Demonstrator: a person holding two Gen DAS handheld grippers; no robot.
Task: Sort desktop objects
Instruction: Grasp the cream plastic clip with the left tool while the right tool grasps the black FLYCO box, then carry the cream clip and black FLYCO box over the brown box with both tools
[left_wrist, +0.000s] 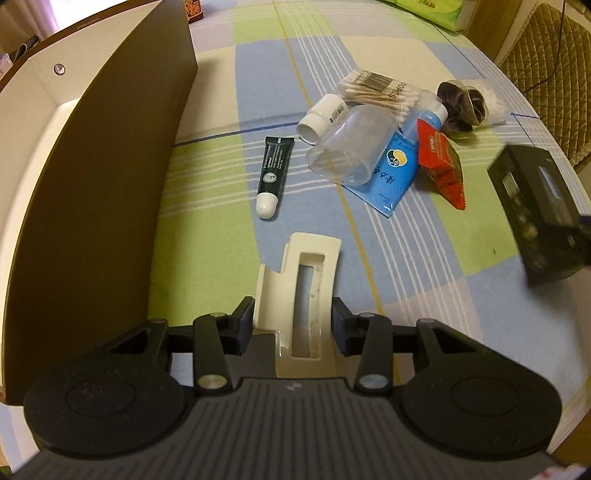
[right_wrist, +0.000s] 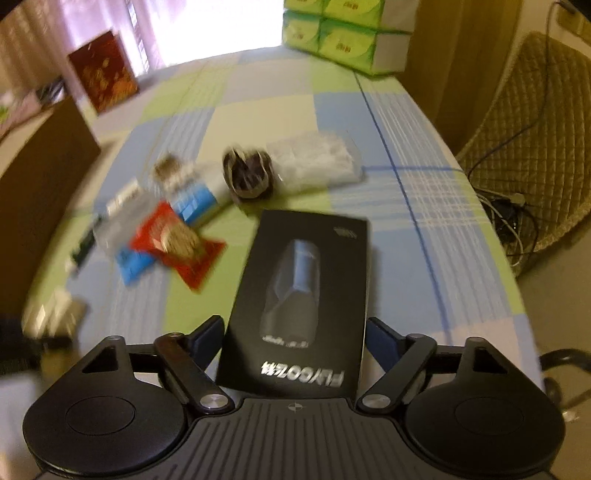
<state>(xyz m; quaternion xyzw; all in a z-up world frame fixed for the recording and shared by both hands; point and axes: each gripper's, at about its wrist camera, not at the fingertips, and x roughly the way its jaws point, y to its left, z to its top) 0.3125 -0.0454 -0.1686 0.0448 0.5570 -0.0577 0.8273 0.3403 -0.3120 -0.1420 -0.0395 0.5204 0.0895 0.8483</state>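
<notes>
Checked tablecloth (left_wrist: 207, 229), pale blocks, bears all items. Open storage box (left_wrist: 92, 177): largest piece, the landmark. Black carton (right_wrist: 299, 306): far side of the pile from box, pinched by right gripper (right_wrist: 295, 332); tilting, could slip. Cream hair clip (left_wrist: 303, 280): just beside box, pinched by left gripper (left_wrist: 293, 321); springy, may twist loose.

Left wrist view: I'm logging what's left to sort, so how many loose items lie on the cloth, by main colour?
White: 2, pill bottle, cotton swabs
Green: 1, tube
Clear: 1, cup
Blue: 1, pouch
Red: 1, snack packet
Brown: 1, scrunchie
Total: 7
</notes>
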